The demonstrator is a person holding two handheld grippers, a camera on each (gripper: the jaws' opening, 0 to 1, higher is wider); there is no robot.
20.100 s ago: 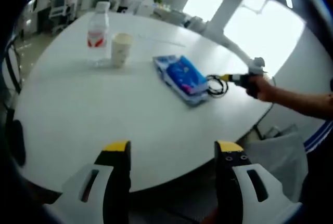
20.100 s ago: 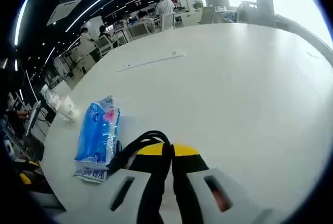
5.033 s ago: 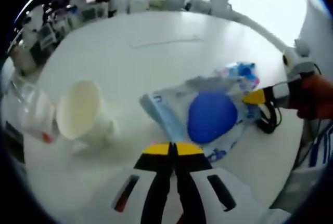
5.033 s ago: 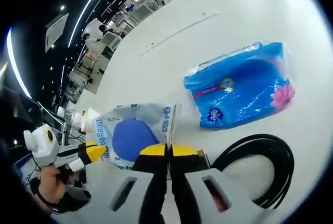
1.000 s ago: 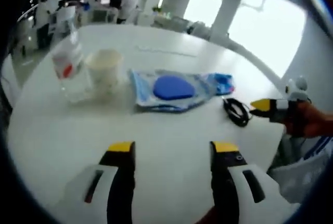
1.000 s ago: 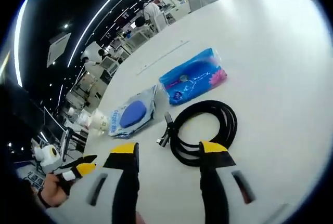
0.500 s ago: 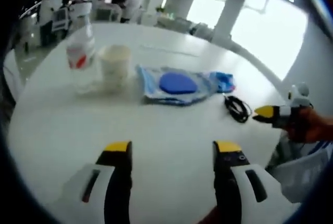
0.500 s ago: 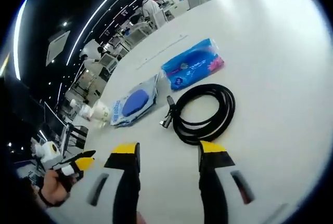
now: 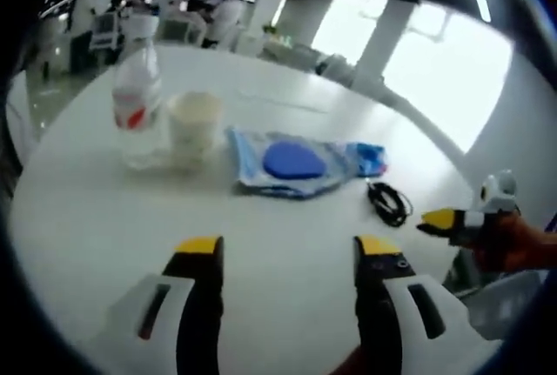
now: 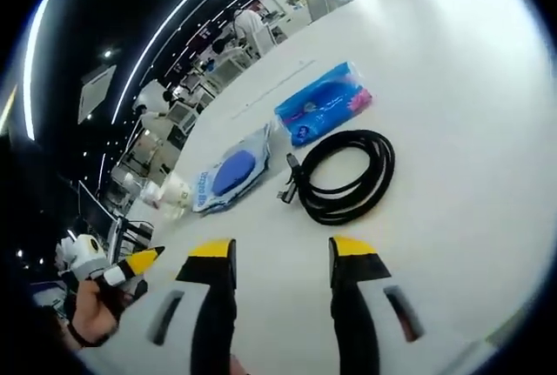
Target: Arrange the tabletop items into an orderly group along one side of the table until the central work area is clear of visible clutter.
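Note:
On the white round table a row runs left to right: a clear water bottle with a red label, a paper cup, a pale pack with a blue oval, a blue tissue pack and a coiled black cable. My left gripper hovers open over the near table. In the right gripper view the cable lies ahead, with the tissue pack, oval pack and cup behind it. My right gripper is open and holds nothing.
The right gripper, held by a hand, enters the left gripper view at the right edge; the left gripper in a hand shows at lower left of the right gripper view. Desks, chairs and people fill the office behind. Bright windows lie beyond the table.
Both views have drawn back slightly from the table. The items stay in their row; both grippers remain open, as one second ago.

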